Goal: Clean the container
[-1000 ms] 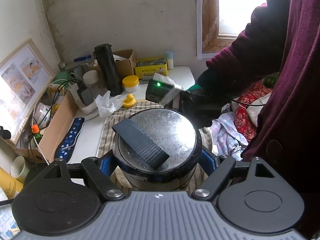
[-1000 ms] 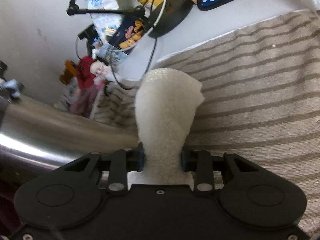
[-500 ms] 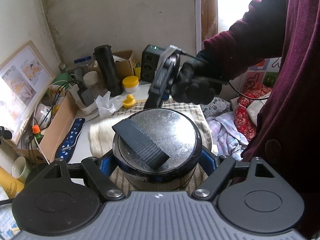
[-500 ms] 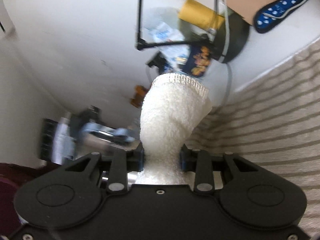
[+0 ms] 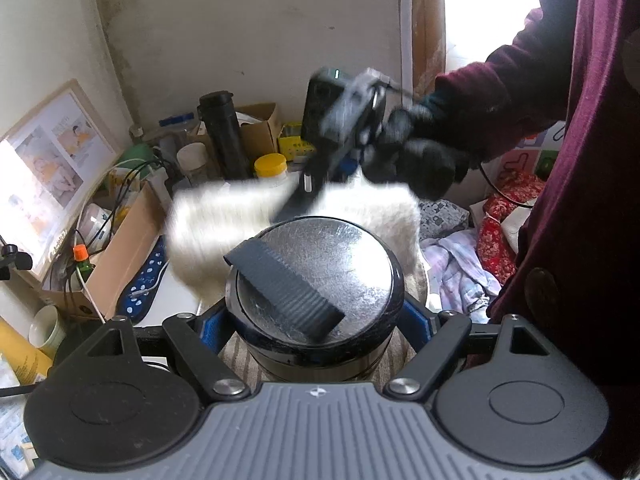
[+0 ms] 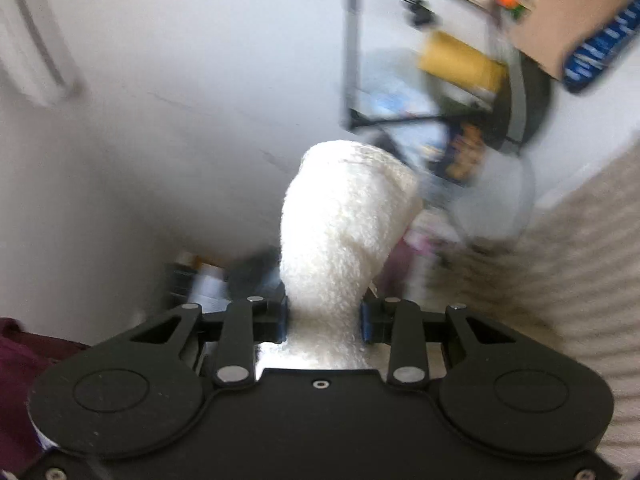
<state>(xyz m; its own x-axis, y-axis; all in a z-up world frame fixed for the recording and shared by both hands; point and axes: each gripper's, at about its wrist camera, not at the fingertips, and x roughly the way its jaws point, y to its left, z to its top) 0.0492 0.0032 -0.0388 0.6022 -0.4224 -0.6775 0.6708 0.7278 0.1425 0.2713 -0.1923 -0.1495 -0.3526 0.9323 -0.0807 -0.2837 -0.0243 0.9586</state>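
My left claw [image 5: 316,320] clamps the container [image 5: 316,300] at six o'clock on the table [image 5: 176,304], my right claw [image 6: 324,316] pinches the towel [image 6: 344,232] at twelve above it; a hasty swipe could tip the container.

The container [image 5: 316,300] sits between the two fingers [image 5: 212,326] of the left gripper [image 5: 316,320], on a striped cloth [image 5: 236,356]. A strap [image 5: 284,292] lies across its lid. Behind and above it hangs the towel [image 5: 224,216], held in the right gripper [image 6: 324,316]. It looks close to the lid, but the blur hides whether they touch. Behind it stands a flask [image 5: 222,136]. To the left a cardboard box [image 5: 120,252] lies on the table [image 5: 172,300]. A person's sleeve [image 5: 512,92] reaches in from the right.
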